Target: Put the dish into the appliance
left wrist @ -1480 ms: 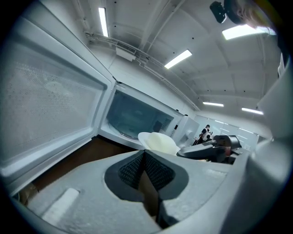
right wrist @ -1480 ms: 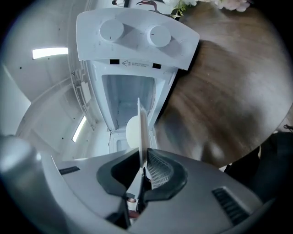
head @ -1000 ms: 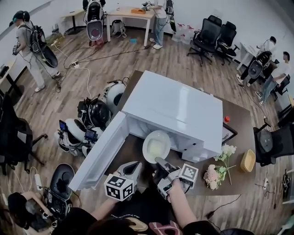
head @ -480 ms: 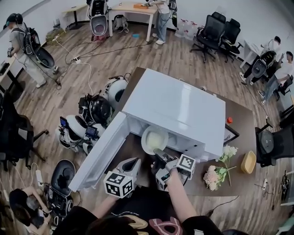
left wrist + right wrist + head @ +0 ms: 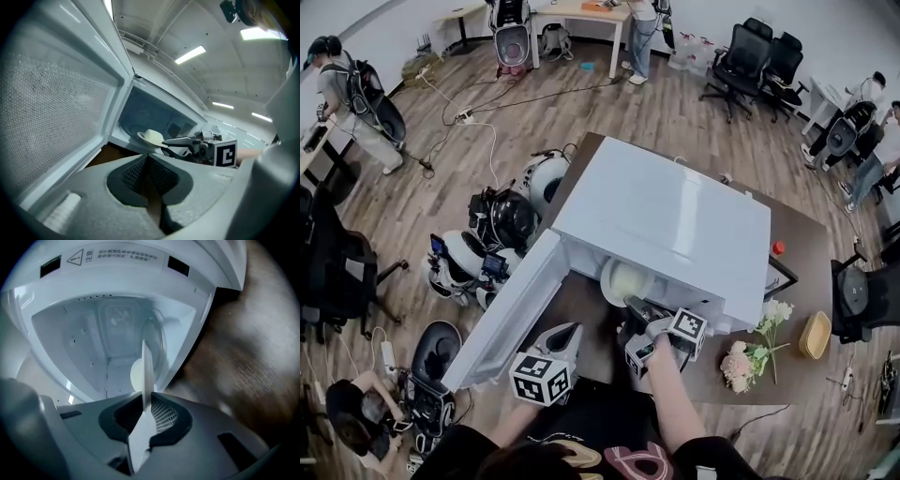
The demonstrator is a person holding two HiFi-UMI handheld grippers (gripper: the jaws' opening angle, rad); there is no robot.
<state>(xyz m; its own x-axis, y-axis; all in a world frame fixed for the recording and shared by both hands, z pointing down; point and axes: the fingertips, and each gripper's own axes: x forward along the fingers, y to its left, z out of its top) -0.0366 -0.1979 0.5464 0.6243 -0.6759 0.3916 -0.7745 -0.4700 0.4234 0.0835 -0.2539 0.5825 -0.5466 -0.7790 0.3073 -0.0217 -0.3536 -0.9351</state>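
right gripper [image 5: 636,309] clamped on thin rim of smooth round white dish [image 5: 625,279], half hidden in boxy glossy white microwave [image 5: 666,220] mid-frame; left gripper [image 5: 571,332] closed w/ nothing

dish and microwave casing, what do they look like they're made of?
dish: smooth glossy white with a thin rim, likely ceramic, maybe melamine.
microwave: glossy white casing with light reflections, painted metal or plastic, can't tell which.

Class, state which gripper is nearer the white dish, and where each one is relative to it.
Right. The right gripper grips the dish by its rim at the microwave opening. The left gripper hangs apart from the dish, beside the open door, shut on nothing.
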